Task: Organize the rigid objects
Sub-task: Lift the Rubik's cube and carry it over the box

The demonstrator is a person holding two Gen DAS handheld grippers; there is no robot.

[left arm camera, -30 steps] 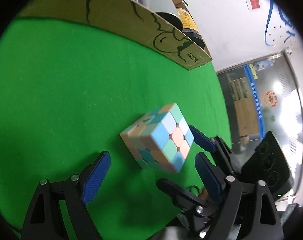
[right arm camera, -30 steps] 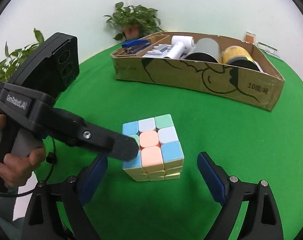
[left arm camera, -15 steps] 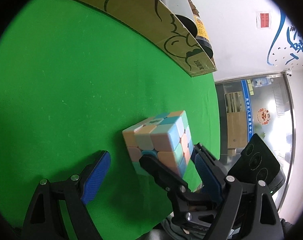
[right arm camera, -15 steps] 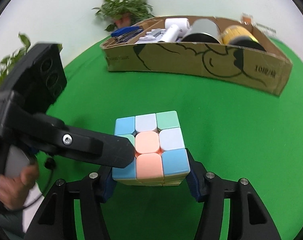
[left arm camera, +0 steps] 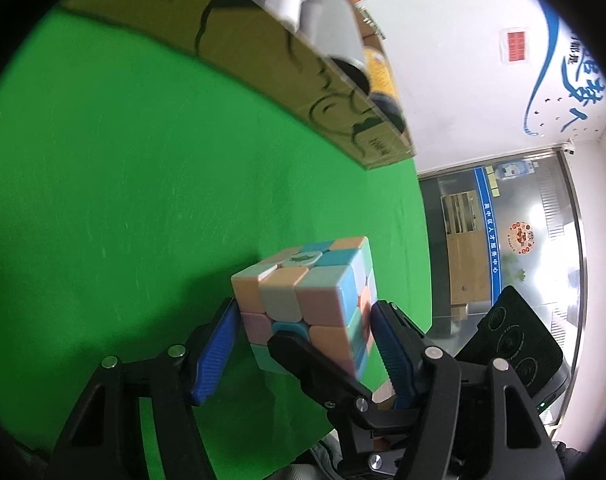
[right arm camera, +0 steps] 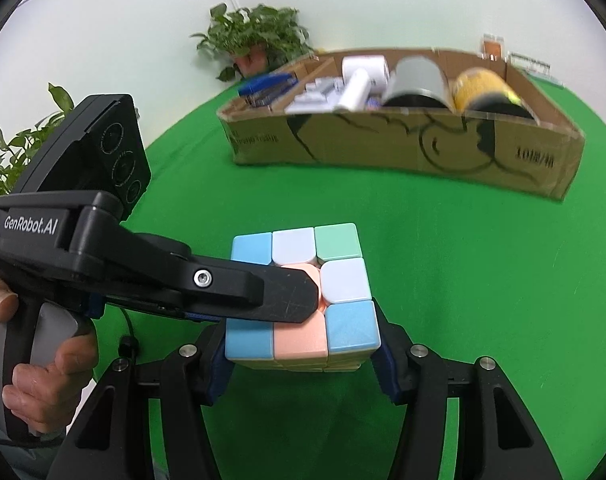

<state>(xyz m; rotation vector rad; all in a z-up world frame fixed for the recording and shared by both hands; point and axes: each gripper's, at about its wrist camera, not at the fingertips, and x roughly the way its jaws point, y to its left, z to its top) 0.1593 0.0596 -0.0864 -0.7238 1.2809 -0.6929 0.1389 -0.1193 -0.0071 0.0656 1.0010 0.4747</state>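
A pastel puzzle cube (right arm camera: 339, 280) sits between both grippers above the green tabletop (right arm camera: 463, 280). My right gripper (right arm camera: 301, 344) is shut on it, blue pads pressing its left and right sides. My left gripper (left arm camera: 303, 306) comes in from the left with its jaws closing and the cube (left arm camera: 303, 300) between them. Its right pad lies along one face, while the other pad only nears an edge. One black left finger (right arm camera: 243, 292) crosses the cube's top. A right finger (left arm camera: 315, 364) crosses the cube's front in the left wrist view. The cube's underside is hidden.
A cardboard box (right arm camera: 383, 148) stands at the back, holding a grey roll (right arm camera: 417, 80), a yellow roll (right arm camera: 483, 88), a white tube (right arm camera: 355, 92) and a blue stapler (right arm camera: 267, 82). Potted plants (right arm camera: 255, 36) stand behind. A person's hand (right arm camera: 43, 380) grips the left handle.
The right jaws closed onto the cube's sides and stayed there. The left jaws narrowed around the cube, and a left finger slid over its top.
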